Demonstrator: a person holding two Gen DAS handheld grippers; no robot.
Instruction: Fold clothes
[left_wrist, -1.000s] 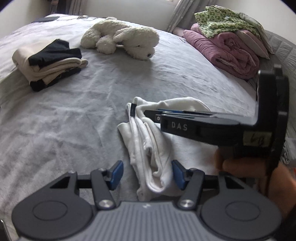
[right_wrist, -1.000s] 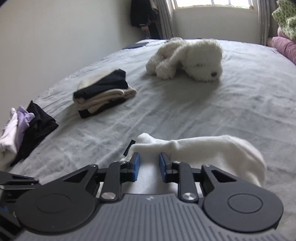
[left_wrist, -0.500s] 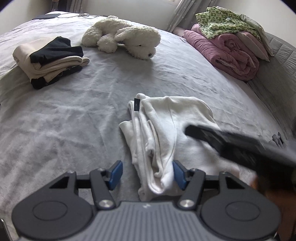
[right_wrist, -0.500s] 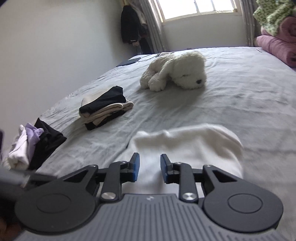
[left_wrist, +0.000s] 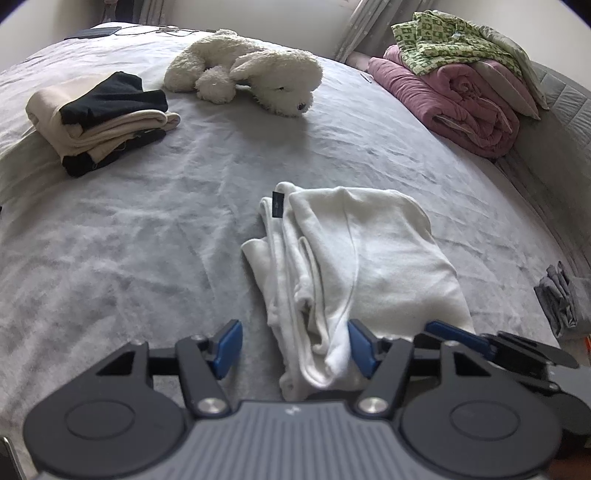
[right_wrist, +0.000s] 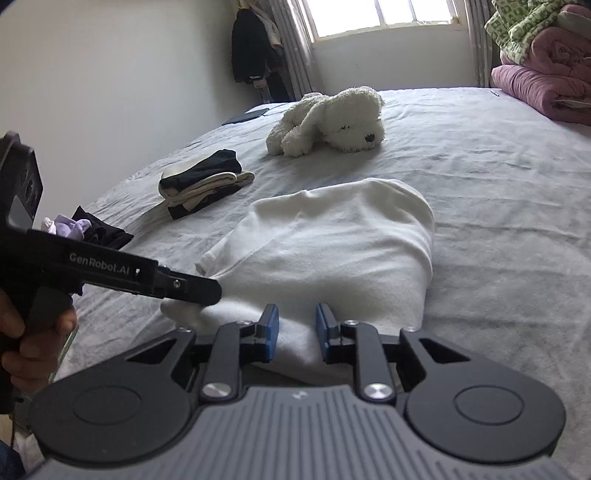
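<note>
Left gripper (left_wrist: 293, 349) stands wide around the half-folded white garment (left_wrist: 365, 258), ungripped; right gripper (right_wrist: 296, 328) narrow, gripping nothing. Folded stack (left_wrist: 99, 118) done; loose clothes (right_wrist: 86, 230) remain.

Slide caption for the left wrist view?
Left gripper open at the near edge of a white garment on the grey bed.

A home bedroom: grey bed (left_wrist: 184, 229), plush dog (left_wrist: 251, 77), curtained window (right_wrist: 380, 16).
</note>
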